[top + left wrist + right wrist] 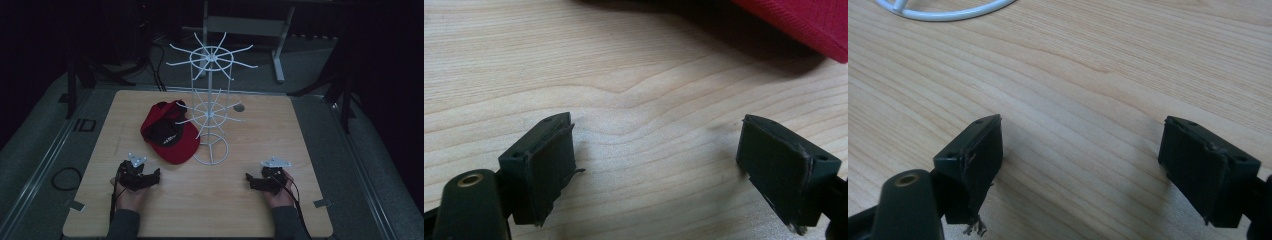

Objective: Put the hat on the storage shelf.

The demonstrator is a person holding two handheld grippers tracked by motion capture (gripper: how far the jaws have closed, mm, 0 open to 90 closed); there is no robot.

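left tongs (156, 175): jaws wide apart, empty, low over wooden surface (220, 200) | right tongs (248, 179): jaws wide apart, empty | red cap (169, 132): just ahead of left tongs | white wire rack (212, 100): ahead, between both tongs, touching cap

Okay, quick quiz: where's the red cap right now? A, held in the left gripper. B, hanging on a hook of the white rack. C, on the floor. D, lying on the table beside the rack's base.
D: the red cap lies on the table against the white rack, both grippers empty.
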